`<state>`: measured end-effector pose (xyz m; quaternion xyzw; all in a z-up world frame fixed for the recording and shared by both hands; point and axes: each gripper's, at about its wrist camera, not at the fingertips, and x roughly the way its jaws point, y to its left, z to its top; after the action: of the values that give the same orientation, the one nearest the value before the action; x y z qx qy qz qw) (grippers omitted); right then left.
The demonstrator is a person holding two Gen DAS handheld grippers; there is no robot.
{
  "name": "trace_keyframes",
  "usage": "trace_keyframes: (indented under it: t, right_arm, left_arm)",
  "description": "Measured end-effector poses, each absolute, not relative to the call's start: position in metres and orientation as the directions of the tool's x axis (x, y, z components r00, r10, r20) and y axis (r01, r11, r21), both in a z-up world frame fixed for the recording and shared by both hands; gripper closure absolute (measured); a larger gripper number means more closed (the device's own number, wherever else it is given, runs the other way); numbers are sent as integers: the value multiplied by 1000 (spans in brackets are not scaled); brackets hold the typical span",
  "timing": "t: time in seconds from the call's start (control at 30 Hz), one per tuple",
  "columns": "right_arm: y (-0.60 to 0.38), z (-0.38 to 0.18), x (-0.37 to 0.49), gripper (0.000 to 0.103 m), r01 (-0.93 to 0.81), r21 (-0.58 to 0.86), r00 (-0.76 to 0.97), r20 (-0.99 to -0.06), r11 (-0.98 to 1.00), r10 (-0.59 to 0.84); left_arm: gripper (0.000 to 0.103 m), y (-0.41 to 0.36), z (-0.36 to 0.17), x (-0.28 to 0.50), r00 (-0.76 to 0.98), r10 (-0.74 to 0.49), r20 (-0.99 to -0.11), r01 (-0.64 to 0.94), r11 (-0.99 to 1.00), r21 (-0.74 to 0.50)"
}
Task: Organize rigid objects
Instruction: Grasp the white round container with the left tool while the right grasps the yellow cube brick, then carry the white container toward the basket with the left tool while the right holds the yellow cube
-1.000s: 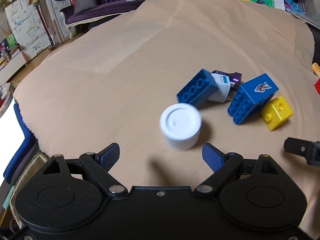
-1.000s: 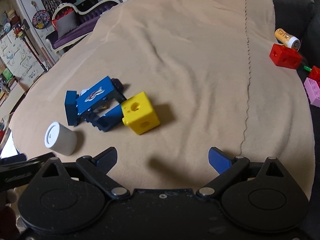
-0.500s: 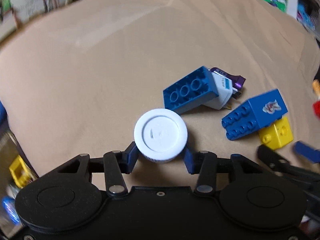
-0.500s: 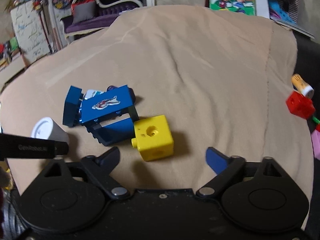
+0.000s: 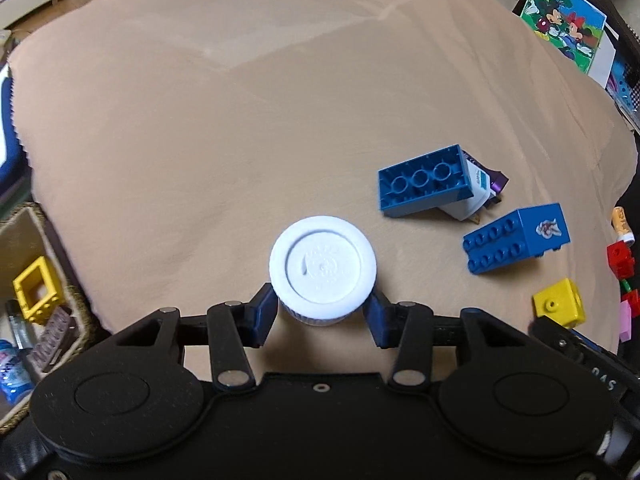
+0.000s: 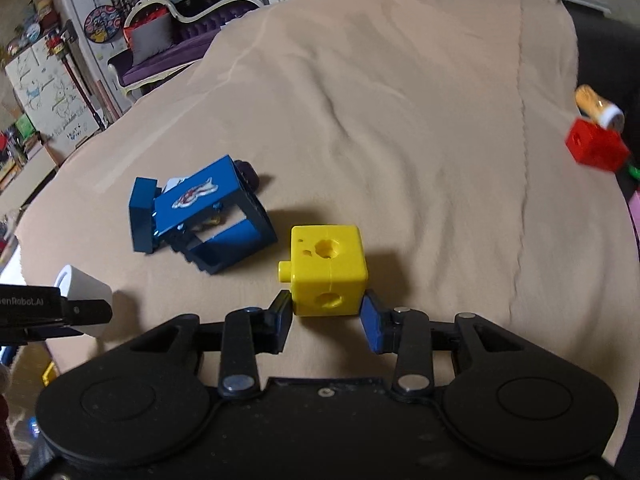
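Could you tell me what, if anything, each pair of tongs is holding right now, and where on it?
The left tongs clamp the white jar by its sides, below the cap. The right tongs flank the yellow cube's lower sides; firm contact cannot be told.

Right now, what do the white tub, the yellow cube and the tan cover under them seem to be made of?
White tub: likely matte moulded plastic, with raised lettering on its lid and a ribbed rim. Yellow cube: glossy hard plastic, with sharp moulded holes, a peg and a seam. Tan cover: soft fabric, probably a fleece blanket, since it creases and has a stitched seam.
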<state>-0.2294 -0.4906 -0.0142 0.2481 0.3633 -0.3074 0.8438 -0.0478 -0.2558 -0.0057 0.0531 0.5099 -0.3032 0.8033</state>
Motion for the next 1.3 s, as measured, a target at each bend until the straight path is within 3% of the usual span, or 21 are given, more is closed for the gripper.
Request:
trace_keyframes:
  t: [0.73,1.3]
  right_arm:
    - [-424,24,-199,67,569,267,620,-761,778,-192]
    - [-282,46,-70,67,242,257,621,-782,936,54]
  left_arm:
    - [57,-176,-7,-35,368,-356,-859,383,900,-208]
    - [57,-56,9,4,467,-162,-869,108,986,-126]
